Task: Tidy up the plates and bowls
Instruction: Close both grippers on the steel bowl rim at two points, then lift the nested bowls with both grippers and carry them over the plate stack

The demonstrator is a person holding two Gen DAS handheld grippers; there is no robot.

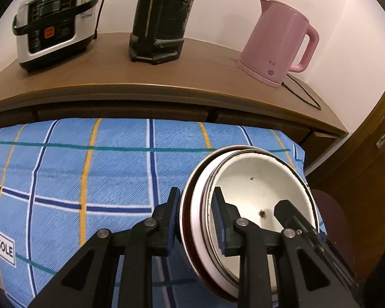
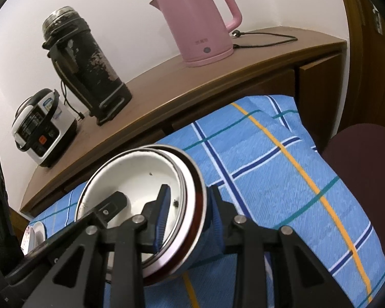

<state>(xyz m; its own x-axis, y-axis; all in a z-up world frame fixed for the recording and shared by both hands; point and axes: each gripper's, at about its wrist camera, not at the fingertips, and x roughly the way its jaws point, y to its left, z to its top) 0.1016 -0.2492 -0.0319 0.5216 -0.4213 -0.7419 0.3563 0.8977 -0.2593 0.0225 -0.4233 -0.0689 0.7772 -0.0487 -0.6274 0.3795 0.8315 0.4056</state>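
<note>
A stack of nested bowls (image 1: 256,179) hangs tilted above the blue checked tablecloth (image 1: 102,174): a white enamel bowl sits inside a bowl with a white rim and dark red outside. My left gripper (image 1: 196,205) is shut on the stack's rim on one side, one pad inside and one outside. On the opposite rim of the stack of bowls (image 2: 131,177), my right gripper (image 2: 190,199) is shut the same way. Each wrist view shows one black finger of the other gripper reaching into the bowl. A small dark chip marks the enamel floor.
Behind the table a wooden sideboard (image 1: 192,77) carries a rice cooker (image 1: 54,20), a black flask (image 1: 161,18) and a pink kettle (image 1: 277,43) with its cord. A dark red chair (image 2: 367,159) stands to the right. A small patterned dish (image 2: 33,233) lies on the cloth at the left.
</note>
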